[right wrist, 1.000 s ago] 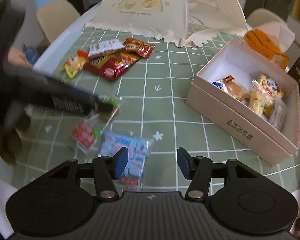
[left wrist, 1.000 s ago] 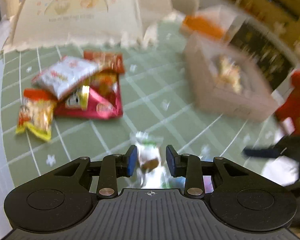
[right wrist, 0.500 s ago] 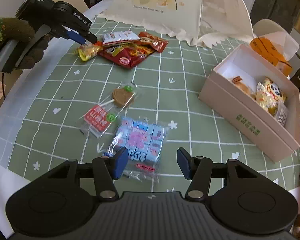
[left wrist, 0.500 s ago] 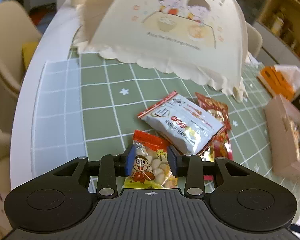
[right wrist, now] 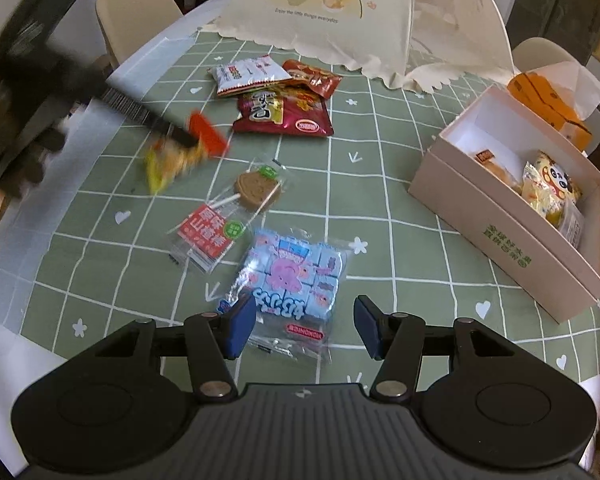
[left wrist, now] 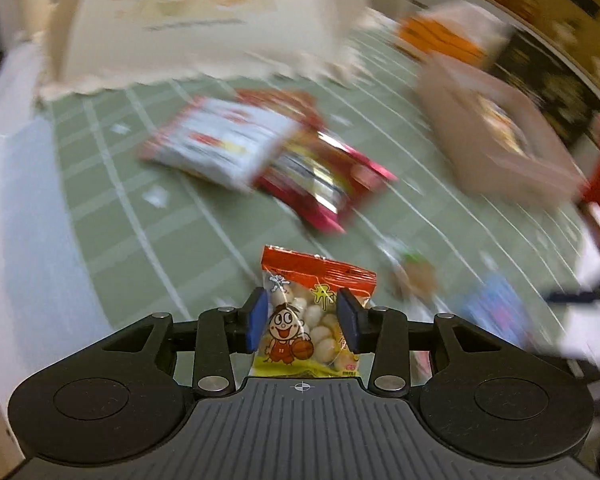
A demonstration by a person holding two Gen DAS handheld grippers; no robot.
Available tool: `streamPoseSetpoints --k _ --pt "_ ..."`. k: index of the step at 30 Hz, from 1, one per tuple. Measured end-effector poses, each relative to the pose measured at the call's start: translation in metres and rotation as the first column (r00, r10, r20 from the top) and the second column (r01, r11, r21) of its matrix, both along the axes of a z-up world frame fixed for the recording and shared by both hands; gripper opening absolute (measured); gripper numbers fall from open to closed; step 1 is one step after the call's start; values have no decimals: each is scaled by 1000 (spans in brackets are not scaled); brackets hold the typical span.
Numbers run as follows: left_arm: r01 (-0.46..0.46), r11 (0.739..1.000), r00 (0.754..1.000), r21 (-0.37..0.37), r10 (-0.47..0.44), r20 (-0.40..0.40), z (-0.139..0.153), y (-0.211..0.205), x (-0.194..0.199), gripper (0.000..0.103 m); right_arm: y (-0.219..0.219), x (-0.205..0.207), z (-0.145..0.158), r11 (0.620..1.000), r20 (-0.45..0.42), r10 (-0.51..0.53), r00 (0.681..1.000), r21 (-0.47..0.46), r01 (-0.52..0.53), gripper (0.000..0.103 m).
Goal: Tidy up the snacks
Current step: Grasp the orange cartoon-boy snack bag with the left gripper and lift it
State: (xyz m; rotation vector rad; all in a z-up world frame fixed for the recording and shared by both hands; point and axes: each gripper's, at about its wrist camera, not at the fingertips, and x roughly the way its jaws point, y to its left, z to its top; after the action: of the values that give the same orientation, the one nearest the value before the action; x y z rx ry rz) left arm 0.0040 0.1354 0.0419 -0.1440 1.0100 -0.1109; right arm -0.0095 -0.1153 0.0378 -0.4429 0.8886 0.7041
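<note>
Green checked counter point(right wrist: 380, 184): left claw point(left wrist: 302, 325) carries the snack packet point(left wrist: 314, 312), jaws easing open around it; pink box point(left wrist: 496, 136) sits at 2 o'clock. Right claw point(right wrist: 303, 327) half-open, empty.

The right gripper point(right wrist: 305, 327) hangs over the tabletop point(right wrist: 388, 208), fingers point(right wrist: 242, 327) apart and empty, a blue candy pack point(right wrist: 290, 276) just ahead. Beyond it lies a lollipop point(right wrist: 256, 190). Far left, the blurred left gripper point(right wrist: 180, 136) carries a red-topped snack bag point(right wrist: 180, 152) clear of the cloth. The open pink box point(right wrist: 508, 216) at right holds several snacks.
</note>
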Motion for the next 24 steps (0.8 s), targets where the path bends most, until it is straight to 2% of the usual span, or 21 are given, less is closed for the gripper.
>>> streamPoseSetpoints --k 4,7,10,15,17,22,24 --pt "28 999 1000 38 -28 -3 6 -21 -23 43 1 3 -2 1000 -10 -6 1000 6 6 55" --pt "8 996 999 88 -11 38 18 -28 -36 42 0 4 -4 1000 -19 -12 1000 15 12 55" --pt "41 993 997 107 -47 53 27 -42 -42 42 1 5 -5 1000 -29 -18 999 22 19 55" --pt "147 954 989 262 -151 -5 8 -73 -44 43 0 6 -5 998 -30 -49 998 32 50 55" --pt "168 942 985 292 -172 -10 3 -81 -46 48 -3 4 -4 998 -29 -58 998 35 59 55" --pt "181 957 983 225 -183 -13 2 -84 -43 66 -9 3 -4 996 -26 -82 996 30 83 55" --pt "180 968 983 175 -181 -10 4 -80 -42 66 -11 3 -4 995 -26 -91 995 28 92 55"
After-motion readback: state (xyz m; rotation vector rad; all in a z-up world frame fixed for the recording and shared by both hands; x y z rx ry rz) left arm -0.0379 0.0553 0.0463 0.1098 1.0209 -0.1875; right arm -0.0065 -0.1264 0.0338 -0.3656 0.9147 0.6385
